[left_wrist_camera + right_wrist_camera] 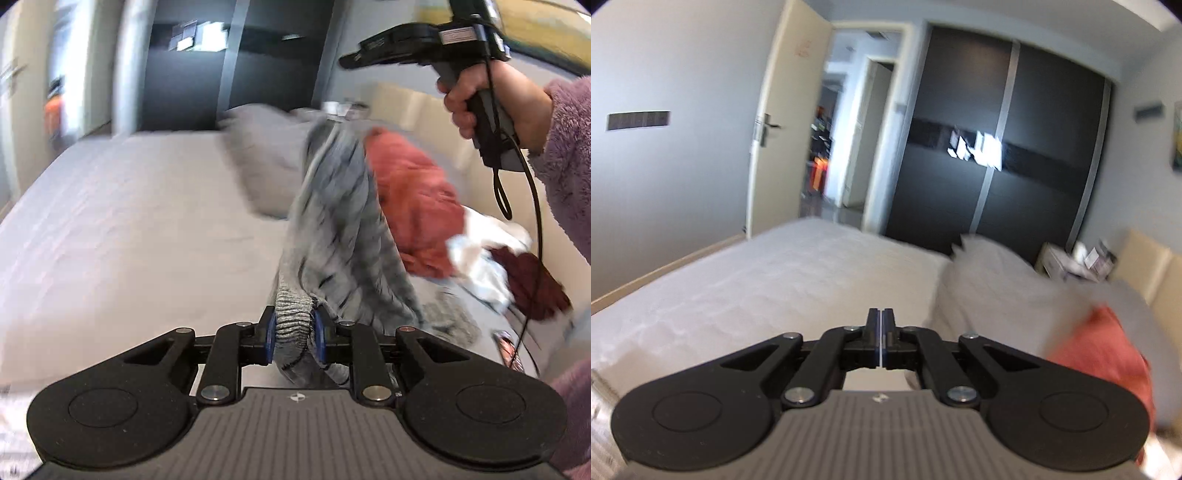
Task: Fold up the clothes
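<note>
My left gripper [293, 334] is shut on the ribbed hem of a grey knit garment [340, 229] with dark stripes, which stretches up and away above the bed. A pile of clothes lies to the right: a rust-red garment [410, 199], a white one [484, 254] and a dark red one [535, 288]. My right gripper [881, 332] is shut and empty, held above the bed; its body [424, 40] shows high at the upper right of the left wrist view. The rust-red garment also shows at the right of the right wrist view [1108, 354].
The bed [129, 229] has a light grey sheet. A grey pillow [266, 155] lies near the beige headboard [406, 107]. A dark wardrobe [997, 147] and an open door [783, 122] stand beyond the bed. A nightstand [1067, 262] sits by the headboard.
</note>
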`<act>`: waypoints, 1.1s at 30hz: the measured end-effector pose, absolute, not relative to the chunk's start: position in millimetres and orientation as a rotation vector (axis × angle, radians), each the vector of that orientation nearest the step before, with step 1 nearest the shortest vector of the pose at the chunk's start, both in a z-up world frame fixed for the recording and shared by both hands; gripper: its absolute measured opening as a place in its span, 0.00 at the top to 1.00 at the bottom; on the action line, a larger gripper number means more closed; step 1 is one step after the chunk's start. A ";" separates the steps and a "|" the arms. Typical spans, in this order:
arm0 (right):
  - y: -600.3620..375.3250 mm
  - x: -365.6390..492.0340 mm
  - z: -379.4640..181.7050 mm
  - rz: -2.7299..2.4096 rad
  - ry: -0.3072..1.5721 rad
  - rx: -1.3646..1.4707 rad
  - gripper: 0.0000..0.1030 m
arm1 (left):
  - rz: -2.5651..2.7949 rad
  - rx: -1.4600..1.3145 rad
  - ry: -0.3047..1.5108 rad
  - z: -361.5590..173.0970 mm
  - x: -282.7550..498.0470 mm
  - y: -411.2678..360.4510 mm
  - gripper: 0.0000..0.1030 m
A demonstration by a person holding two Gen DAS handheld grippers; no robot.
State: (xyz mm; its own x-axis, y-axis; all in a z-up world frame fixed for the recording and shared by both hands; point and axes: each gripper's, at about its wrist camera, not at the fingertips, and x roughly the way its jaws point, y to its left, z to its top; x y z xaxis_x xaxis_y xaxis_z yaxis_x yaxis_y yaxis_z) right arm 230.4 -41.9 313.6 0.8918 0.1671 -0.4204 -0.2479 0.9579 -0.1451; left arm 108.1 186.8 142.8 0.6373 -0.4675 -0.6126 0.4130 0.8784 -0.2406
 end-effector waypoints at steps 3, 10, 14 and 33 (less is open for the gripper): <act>5.9 272.0 288.1 0.302 0.474 -0.204 0.99 | -0.405 -0.116 0.861 107.6 136.9 216.2 0.82; 44.4 305.6 186.2 0.437 0.681 -0.274 0.98 | -0.290 -0.128 1.133 24.1 163.7 247.2 0.82; 3.8 301.3 145.3 0.430 0.794 -0.287 0.95 | -0.304 -0.115 1.134 22.0 161.8 244.3 0.82; -331.7 156.2 89.5 0.033 0.934 0.041 0.60 | -0.302 0.101 0.868 55.0 181.7 190.3 0.41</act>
State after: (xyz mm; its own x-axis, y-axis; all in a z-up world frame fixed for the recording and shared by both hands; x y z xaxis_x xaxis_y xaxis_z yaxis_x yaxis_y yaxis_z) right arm 156.2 -331.7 89.5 0.5943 0.0460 -0.8029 -0.0104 0.9987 0.0495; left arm 181.7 190.3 55.0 0.6067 -0.2201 -0.7638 0.3016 0.9528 -0.0350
